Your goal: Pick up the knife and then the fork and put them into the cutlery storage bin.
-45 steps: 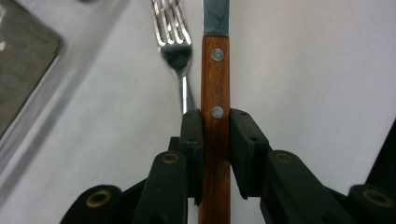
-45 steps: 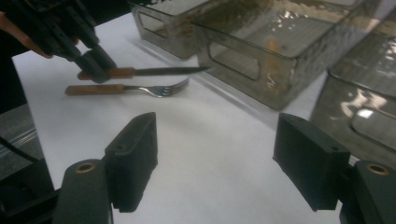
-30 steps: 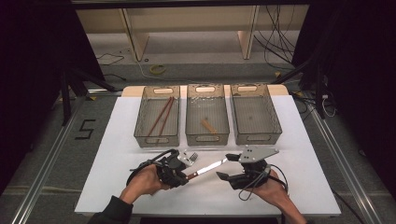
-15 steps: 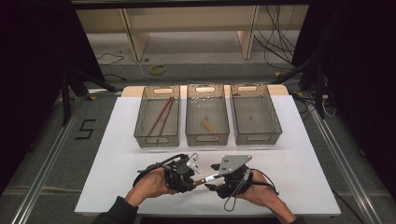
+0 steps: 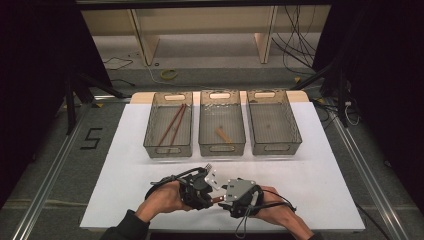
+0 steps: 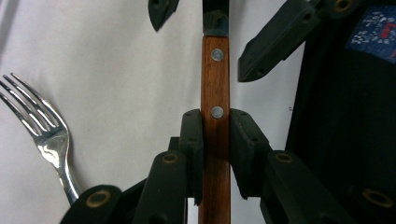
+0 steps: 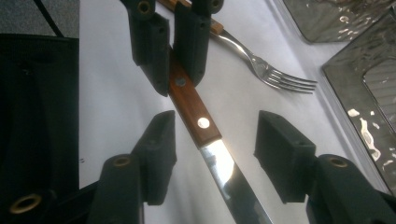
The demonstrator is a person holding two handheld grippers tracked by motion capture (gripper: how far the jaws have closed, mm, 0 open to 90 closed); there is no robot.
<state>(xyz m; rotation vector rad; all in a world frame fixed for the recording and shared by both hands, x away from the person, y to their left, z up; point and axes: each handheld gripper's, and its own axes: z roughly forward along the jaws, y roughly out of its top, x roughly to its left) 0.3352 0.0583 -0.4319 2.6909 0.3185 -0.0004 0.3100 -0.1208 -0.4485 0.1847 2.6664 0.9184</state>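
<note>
knife (image 7: 205,140): wood handle, glossy steel blade | fork (image 7: 261,63): shiny metal

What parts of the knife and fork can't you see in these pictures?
- Knife tip: cut off by the bottom edge of the right gripper view; in the high view the right gripper covers the blade.
- Knife handle end: hidden behind the left gripper in the left gripper view.
- Fork handle: the left gripper hides it in both gripper views.
- Fork in the high view: too small to make out.
</note>
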